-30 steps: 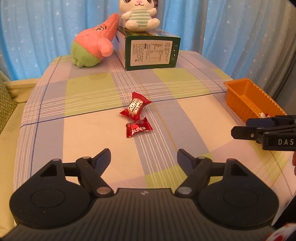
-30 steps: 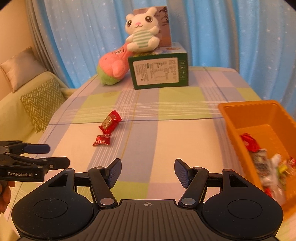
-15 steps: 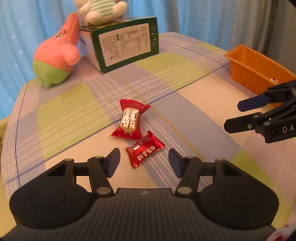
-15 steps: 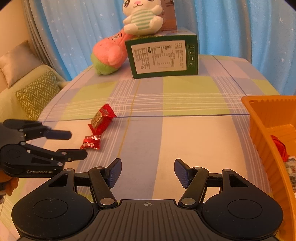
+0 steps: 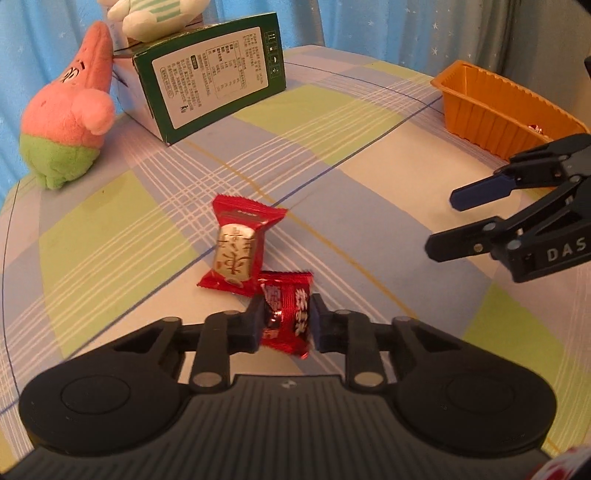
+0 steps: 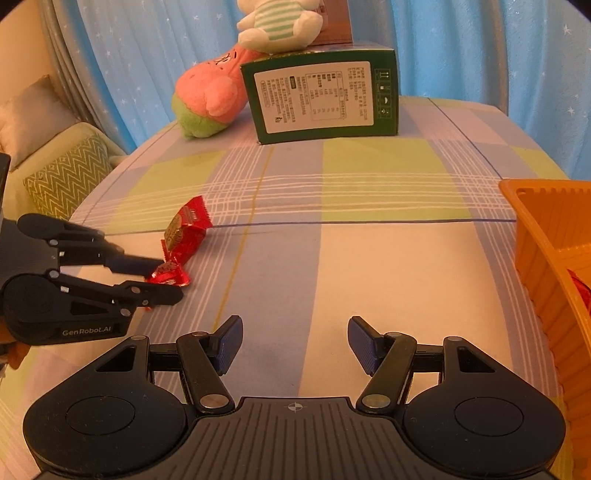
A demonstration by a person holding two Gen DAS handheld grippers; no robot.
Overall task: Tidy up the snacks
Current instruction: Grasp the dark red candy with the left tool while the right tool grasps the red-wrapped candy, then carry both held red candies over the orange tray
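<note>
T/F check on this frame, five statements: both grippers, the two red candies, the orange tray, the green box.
1. The left gripper is shut on the small red candy. True; its jaws have just been closing and the pads now press the wrapper.
2. The right gripper holds a candy. False; its jaws stand open with nothing between them.
3. The larger red candy is already in the orange tray. False; it lies on the tablecloth, beside the gripped one.
4. A striped plush toy sits on top of the green box. True.
5. The orange tray is empty. False; a wrapped snack shows inside it in the right wrist view.
</note>
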